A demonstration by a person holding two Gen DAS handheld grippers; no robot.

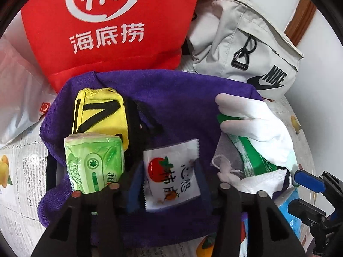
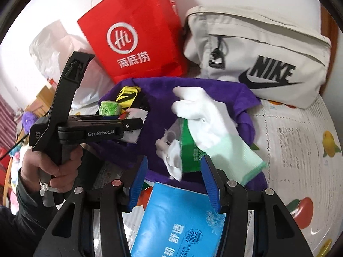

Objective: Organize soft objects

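The left tongs (image 1: 169,184) stand part open around a white tomato-print sachet (image 1: 171,177), pads off it, apparently letting it settle onto the purple towel (image 1: 182,98). Beside it lie a green tissue pack (image 1: 94,162) and a yellow pouch (image 1: 98,111). The right tongs (image 2: 174,184) gape empty above a blue tissue pack (image 2: 178,220) (likely next), near the table's (image 2: 295,141) front edge. A white glove (image 2: 205,117) rests on the towel.

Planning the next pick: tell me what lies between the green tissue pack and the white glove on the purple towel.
In the left wrist view, a white sachet printed with a red fruit lies between the green tissue pack and the white glove, on the purple towel.
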